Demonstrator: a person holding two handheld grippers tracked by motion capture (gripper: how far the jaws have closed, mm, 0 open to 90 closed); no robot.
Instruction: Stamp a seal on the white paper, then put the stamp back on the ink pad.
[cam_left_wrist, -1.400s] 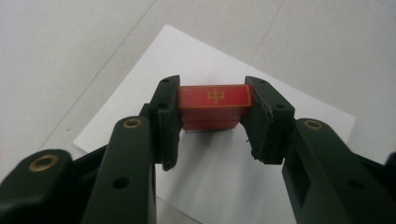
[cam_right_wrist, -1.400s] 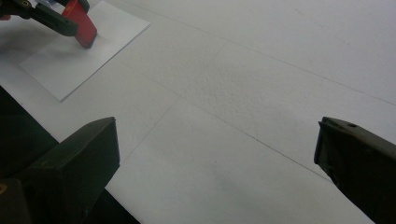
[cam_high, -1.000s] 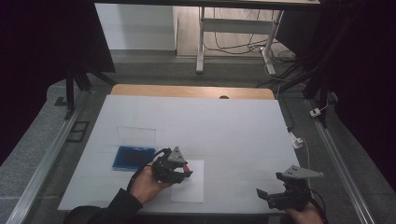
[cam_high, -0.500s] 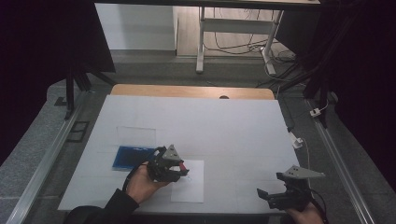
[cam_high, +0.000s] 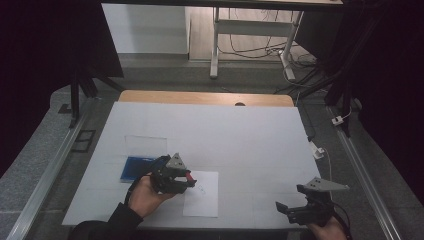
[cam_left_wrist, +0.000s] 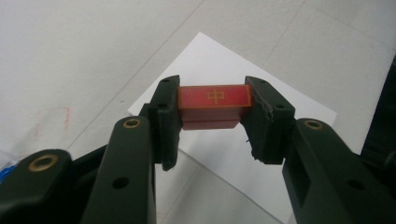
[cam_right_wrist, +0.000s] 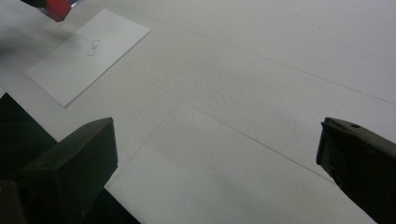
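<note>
High view: left gripper (cam_high: 186, 179) sits over the left edge of a white paper sheet (cam_high: 202, 194) on the desk (cam_high: 240, 135), a red stamp block (cam_high: 189, 176) showing at its tip. A blue pad (cam_high: 137, 166) w/ a clear lid (cam_high: 145, 144) behind it lies just left of the hand. Right gripper (cam_high: 285, 209) is well apart, at the desk's near right edge, over bare surface.

Left gripper view: fingers (cam_left_wrist: 166, 121) closed narrow on the red block (cam_left_wrist: 214, 105), one on each end; gold character on the face toward the camera. Block hangs above the sheet (cam_left_wrist: 219, 144), not touching as far as I can tell.

Right gripper view: fingers (cam_right_wrist: 74, 158) spread wide, nothing between them. Sheet (cam_right_wrist: 88, 53) at upper left has a small printed box (cam_right_wrist: 94, 47), and the box looks unstamped. Red block (cam_right_wrist: 58, 8) just past the sheet's far corner.

Progress, my read: block picked up & carried to the sheet, so grasp is done. Left: line it up w/ the box, press down, lift off. Can't tell if it's inked.
</note>
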